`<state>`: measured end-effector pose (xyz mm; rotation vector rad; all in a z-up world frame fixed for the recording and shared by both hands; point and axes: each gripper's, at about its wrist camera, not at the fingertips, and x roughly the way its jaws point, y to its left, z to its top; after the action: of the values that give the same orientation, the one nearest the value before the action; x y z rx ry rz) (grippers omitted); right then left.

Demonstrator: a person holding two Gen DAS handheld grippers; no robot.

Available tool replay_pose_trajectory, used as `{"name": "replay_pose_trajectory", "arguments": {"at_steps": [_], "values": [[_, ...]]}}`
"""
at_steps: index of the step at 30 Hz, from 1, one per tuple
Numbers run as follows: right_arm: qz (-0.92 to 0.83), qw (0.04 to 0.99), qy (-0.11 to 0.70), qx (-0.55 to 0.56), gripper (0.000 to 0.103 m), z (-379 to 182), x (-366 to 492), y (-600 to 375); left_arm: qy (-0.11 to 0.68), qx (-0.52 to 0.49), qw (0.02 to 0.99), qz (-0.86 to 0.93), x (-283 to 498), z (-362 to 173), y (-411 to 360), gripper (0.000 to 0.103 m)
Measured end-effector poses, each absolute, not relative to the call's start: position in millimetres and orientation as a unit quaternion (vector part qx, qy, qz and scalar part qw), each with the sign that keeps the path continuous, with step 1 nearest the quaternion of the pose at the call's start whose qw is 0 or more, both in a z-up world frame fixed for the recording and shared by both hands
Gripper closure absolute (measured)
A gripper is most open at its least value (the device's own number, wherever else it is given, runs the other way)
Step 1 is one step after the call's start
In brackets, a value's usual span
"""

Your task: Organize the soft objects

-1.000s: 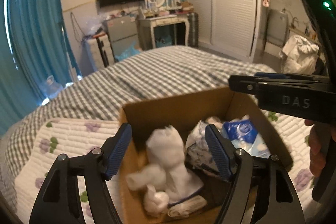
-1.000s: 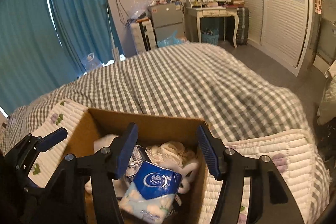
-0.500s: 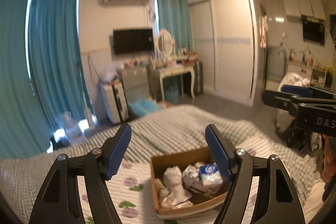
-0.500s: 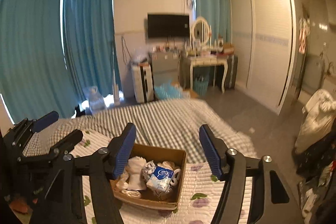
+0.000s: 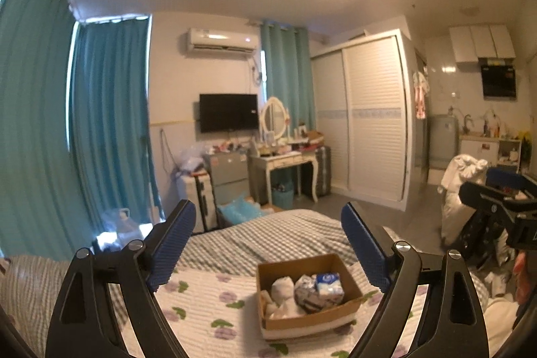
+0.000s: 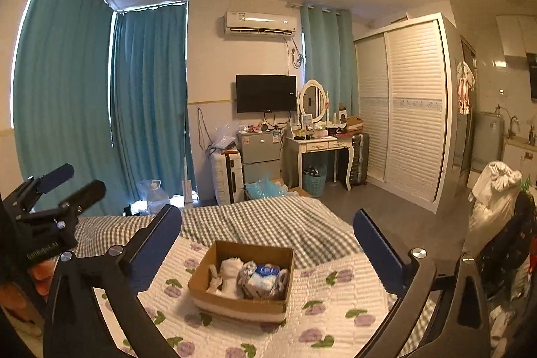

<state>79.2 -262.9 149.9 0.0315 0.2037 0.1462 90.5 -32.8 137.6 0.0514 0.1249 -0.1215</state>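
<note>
Where left cam blurs, box (image 6: 235, 304) sharp, floor bottle (image 6: 157, 193)

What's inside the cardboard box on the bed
The cardboard box holds white rolled cloths, a dark patterned bundle and a blue tissue pack. Anything beneath them is covered.

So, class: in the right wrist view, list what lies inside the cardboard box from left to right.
White cloth bundle → dark patterned bundle → blue tissue pack, all inside the cardboard box.
</note>
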Motion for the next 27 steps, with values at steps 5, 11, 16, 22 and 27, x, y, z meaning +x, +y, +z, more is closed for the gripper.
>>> {"name": "replay_pose_trajectory", "arguments": {"at_steps": [5,11,16,22,27], "values": [[0.066,0.993,0.099,0.027,0.0,99,69,-260,0.082,0.015,0.995,-0.05,92,96,-24,0.013],[0.055,0.99,0.127,0.041,0.0,31,80,-253,0.122,0.013,0.992,-0.04,101,42,-23,0.013],[0.058,0.984,0.163,0.037,0.0,-7,101,-247,0.15,0.017,0.987,-0.049,111,18,-27,0.013],[0.06,0.981,0.179,0.034,0.0,-22,114,-240,0.166,0.021,0.985,-0.053,112,0,-30,0.013],[0.063,0.981,0.181,0.035,0.0,-19,116,-237,0.172,0.021,0.983,-0.053,110,-4,-26,0.013]]}}
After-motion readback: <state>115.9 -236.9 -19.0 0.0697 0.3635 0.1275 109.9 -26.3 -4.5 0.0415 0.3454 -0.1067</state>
